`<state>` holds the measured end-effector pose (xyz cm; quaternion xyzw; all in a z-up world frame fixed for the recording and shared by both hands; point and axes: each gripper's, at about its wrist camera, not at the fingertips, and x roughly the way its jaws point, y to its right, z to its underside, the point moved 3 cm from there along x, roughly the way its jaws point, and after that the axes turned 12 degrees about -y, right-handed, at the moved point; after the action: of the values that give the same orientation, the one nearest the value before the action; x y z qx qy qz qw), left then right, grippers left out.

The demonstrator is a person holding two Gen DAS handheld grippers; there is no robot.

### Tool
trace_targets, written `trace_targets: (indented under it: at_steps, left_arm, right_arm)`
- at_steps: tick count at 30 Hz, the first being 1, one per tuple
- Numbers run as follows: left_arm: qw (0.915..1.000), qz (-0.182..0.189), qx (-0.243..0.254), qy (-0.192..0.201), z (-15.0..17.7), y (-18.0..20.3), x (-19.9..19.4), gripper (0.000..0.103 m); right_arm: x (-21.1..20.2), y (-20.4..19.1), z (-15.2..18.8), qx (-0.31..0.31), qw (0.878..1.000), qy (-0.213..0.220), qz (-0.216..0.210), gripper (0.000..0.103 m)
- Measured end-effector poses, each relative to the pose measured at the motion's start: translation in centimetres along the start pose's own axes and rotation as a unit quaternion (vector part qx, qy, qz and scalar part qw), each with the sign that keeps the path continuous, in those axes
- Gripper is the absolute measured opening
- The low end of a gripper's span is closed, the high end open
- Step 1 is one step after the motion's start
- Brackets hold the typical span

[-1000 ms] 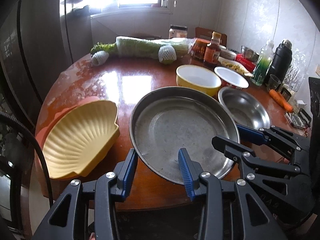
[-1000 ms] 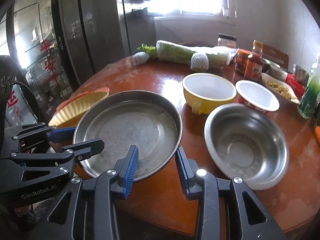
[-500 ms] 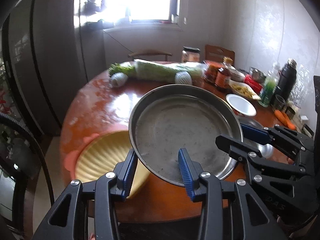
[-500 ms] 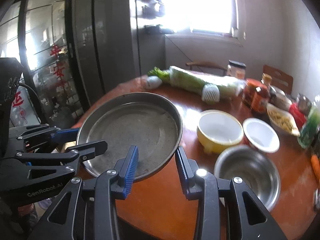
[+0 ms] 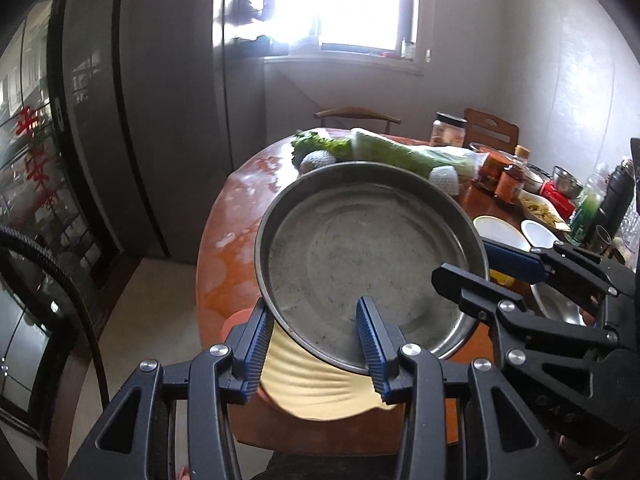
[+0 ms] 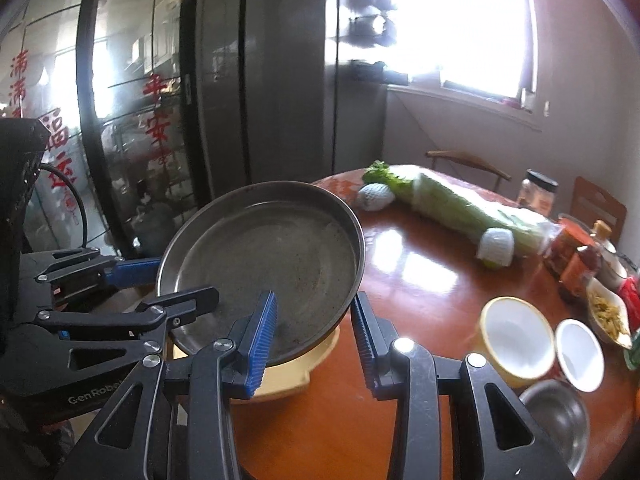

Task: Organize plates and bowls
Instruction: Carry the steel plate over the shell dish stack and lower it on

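A large round steel pan [image 5: 368,256] hangs in the air above the table, held at its rim by both grippers. My left gripper [image 5: 316,344] is shut on its near rim. My right gripper [image 6: 314,328] is shut on its right rim [image 6: 348,280]. The pan hovers over a yellow shell-shaped dish [image 5: 320,388], which rests on an orange plate at the table's near-left edge and also shows in the right wrist view [image 6: 288,376]. A yellow bowl [image 6: 516,340], a small white bowl [image 6: 580,354] and a steel bowl [image 6: 556,416] stand on the right.
The round wooden table [image 6: 404,280] carries wrapped cabbage [image 6: 460,204], netted fruit, sauce bottles [image 6: 576,268], a jar, a snack dish and a black flask [image 5: 616,196] at the back right. A tall fridge [image 5: 160,120] stands left of the table. Chairs stand behind it.
Both grippers have lifted the steel pan off the table and carried it up and left, over the yellow shell dish. The bowls stayed where they were.
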<state>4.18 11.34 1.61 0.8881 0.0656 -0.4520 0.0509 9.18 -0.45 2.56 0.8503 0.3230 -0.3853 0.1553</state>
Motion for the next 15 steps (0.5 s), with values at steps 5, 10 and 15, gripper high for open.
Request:
trace_targets:
  at_steps: [5, 10, 15]
  left_arm:
    - [0.9996, -0.002, -0.011, -0.026, 0.4, -1.1, 2.3, 0.043]
    - [0.9987, 0.000, -0.012, -0.050, 1.3, -1.5, 4.2, 0.043]
    - [0.9978, -0.003, -0.014, -0.065, 2.0, -1.8, 5.2, 0.043]
  right_arm:
    - [2.7, -0.8, 0.2, -0.009, 1.000, -0.025, -0.008, 0.040]
    - [5.1, -1.1, 0.8, -0.012, 0.998, -0.054, -0.011, 0.040]
    - [6.4, -1.2, 1.6, -0.012, 0.997, -0.072, -0.015, 0.040]
